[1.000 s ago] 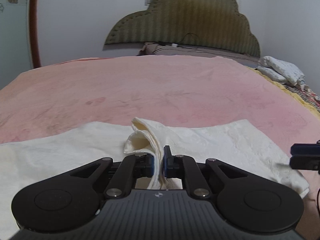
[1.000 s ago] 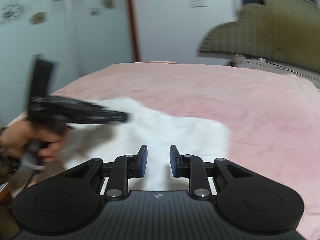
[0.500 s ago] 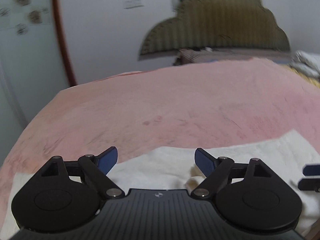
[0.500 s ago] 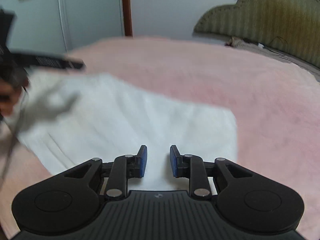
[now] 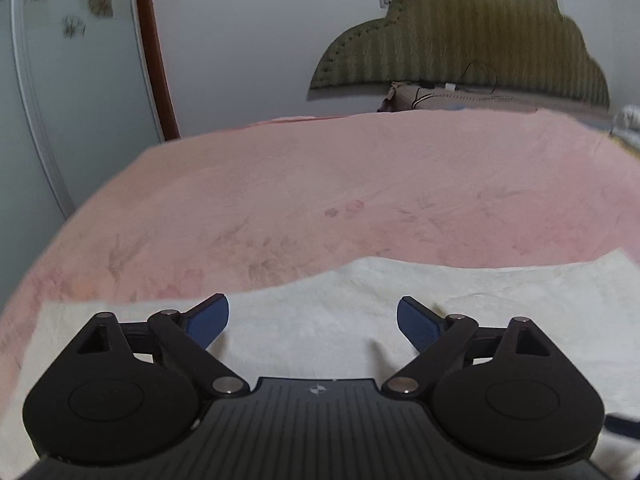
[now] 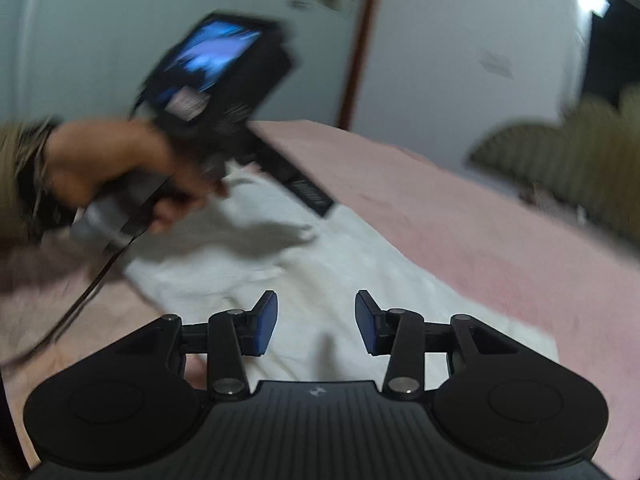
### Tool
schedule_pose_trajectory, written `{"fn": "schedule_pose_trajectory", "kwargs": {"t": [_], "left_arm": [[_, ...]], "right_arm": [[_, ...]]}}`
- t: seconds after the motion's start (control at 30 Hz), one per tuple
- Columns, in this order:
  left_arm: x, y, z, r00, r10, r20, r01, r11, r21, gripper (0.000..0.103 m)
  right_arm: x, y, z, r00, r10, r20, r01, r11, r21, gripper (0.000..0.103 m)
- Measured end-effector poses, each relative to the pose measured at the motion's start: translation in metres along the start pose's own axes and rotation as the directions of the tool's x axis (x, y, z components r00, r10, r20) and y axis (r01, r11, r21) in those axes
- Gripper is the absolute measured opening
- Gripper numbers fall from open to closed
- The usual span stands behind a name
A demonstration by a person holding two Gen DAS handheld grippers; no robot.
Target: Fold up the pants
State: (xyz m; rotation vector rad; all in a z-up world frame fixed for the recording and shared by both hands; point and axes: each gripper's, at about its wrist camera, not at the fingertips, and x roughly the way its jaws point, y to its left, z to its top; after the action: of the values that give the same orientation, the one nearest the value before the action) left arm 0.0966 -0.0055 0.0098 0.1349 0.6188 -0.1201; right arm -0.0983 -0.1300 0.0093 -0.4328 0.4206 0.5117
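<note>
The white pants [image 5: 460,300] lie flat in a long folded strip on the pink bedspread [image 5: 340,192]. My left gripper [image 5: 313,322] is wide open and empty just above the strip's middle. In the right wrist view the pants [image 6: 320,264] run from lower right to upper left. My right gripper [image 6: 316,322] is open and empty above their near end. The left gripper [image 6: 224,92] shows there too, blurred, held in a hand above the far end of the strip.
An olive padded headboard [image 5: 460,40] and pillows [image 5: 440,96] stand at the far end of the bed. A white wall and a wardrobe door with a brown frame [image 5: 156,60] lie to the left. The bed's left edge [image 5: 100,192] drops off near the wardrobe.
My left gripper let go of the bunched pants fabric, opened wide and shifted left. My right gripper opened wider and swung so the left gripper now shows close in its view.
</note>
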Motion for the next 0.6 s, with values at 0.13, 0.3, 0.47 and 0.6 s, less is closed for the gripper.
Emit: {"fn": "schedule_pose_trajectory", "kwargs": {"t": [0.13, 0.3, 0.47, 0.6], "left_arm": [[-0.016, 0.023, -0.006, 0.992, -0.122, -0.035, 0.115, 0.98, -0.165, 0.094], [-0.023, 0.04, -0.011, 0.951, -0.3, -0.074, 0.257, 0.9, -0.354, 0.093], [-0.026, 0.04, -0.021, 0.896, -0.439, -0.068, 0.367, 0.817, -0.445, 0.094], [-0.014, 0.036, -0.03, 0.832, -0.547, -0.095, 0.424, 0.736, -0.527, 0.093]], "right_arm": [[0.013, 0.014, -0.001, 0.998, 0.001, -0.055, -0.004, 0.999, -0.046, 0.041], [0.023, 0.022, -0.003, 0.996, -0.032, -0.079, 0.025, 0.995, -0.093, 0.041], [0.032, 0.022, -0.002, 0.998, -0.014, -0.061, 0.01, 0.998, -0.063, 0.015], [0.022, -0.002, -0.002, 0.999, 0.046, -0.026, -0.043, 0.994, 0.099, 0.009]]}}
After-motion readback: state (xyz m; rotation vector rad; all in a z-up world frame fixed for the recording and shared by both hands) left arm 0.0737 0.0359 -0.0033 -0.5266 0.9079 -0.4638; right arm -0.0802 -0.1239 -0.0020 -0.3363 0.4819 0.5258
